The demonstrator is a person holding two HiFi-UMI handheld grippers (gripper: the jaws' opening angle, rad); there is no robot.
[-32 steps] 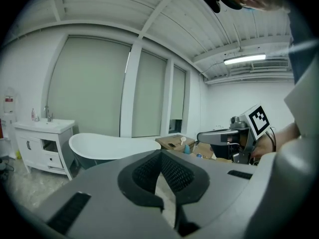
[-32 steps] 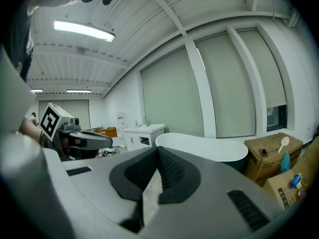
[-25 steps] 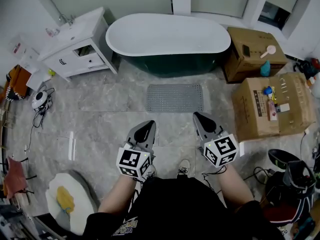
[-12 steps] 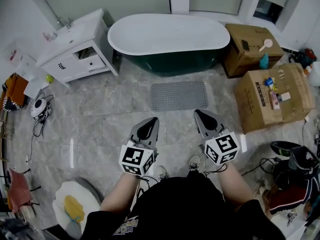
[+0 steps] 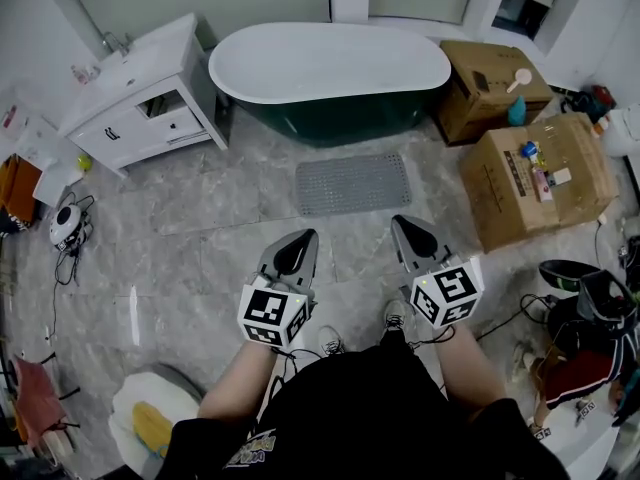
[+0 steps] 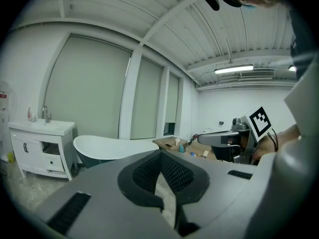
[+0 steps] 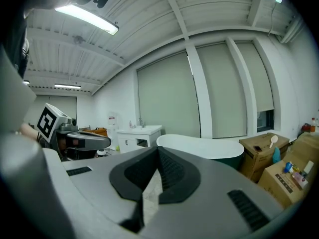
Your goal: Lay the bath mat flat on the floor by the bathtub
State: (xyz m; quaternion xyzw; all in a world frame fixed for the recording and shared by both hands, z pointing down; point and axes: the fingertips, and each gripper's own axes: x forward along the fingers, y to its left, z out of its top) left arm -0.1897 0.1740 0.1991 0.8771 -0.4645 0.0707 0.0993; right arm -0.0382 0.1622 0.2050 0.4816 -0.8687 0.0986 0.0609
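Note:
A grey studded bath mat (image 5: 353, 183) lies flat on the marble floor, just in front of the dark green bathtub (image 5: 330, 73) with its white rim. My left gripper (image 5: 297, 241) and right gripper (image 5: 402, 228) hover side by side nearer to me, short of the mat and not touching it. Both are shut with nothing between the jaws. In the left gripper view the tub (image 6: 112, 147) shows ahead over my shut left gripper (image 6: 160, 154). The right gripper view has the tub (image 7: 202, 146) beyond my shut right gripper (image 7: 157, 149).
A white vanity with sink (image 5: 140, 90) stands left of the tub. Two cardboard boxes (image 5: 535, 173) with small items on top sit at the right. Cables and a small device (image 5: 62, 225) lie at the left; bags and clutter (image 5: 585, 318) at the right. My feet (image 5: 395, 313) are below the grippers.
The view has shifted slightly back and left over the second; both grippers stay shut and keep their place before me. The mat has not moved.

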